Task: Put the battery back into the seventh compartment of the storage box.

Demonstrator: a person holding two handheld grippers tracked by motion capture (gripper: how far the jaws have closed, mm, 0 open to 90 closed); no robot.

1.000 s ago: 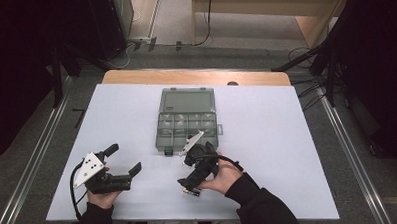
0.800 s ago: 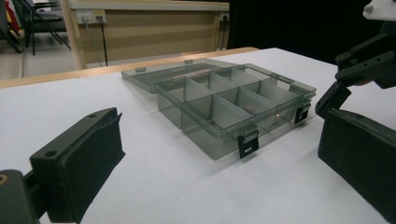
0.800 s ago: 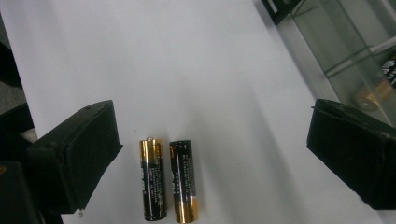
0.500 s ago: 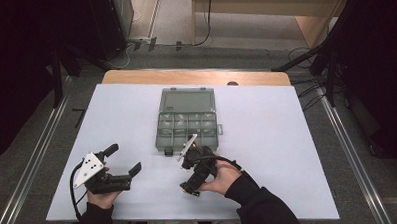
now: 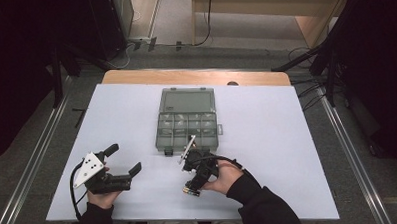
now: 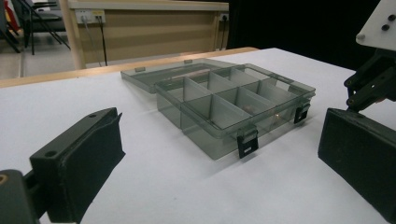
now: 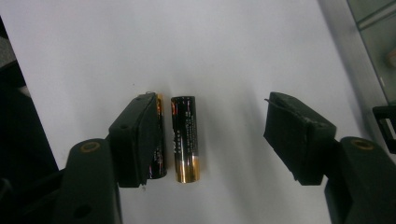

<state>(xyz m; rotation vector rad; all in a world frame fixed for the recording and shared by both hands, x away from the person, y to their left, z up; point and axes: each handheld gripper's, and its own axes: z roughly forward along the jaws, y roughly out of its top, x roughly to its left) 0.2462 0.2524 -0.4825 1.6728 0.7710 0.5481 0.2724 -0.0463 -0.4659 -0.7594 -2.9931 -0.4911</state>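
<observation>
While the right claw (image 7: 212, 140) points down at the table (image 5: 297, 138), its jaws have just been closing and stand half open, with nothing pressed yet.

Batteries: two batteries lie side by side on the table under the right claw. One battery (image 7: 186, 138) is free between the jaws; the other battery (image 7: 159, 140) is half hidden under the left jaw pad.

Grip advice: I judge the claw should shift a little, so that both pads meet the free battery across its round body, not its neighbour.

Left claw (image 5: 122, 159): wide open, holding nothing, resting well apart to the left.

Box (image 5: 188, 126): just beyond the right claw, lid open and flat, its compartments (image 6: 224, 100) ready.

Risk: a round battery may roll away; close slowly.
</observation>
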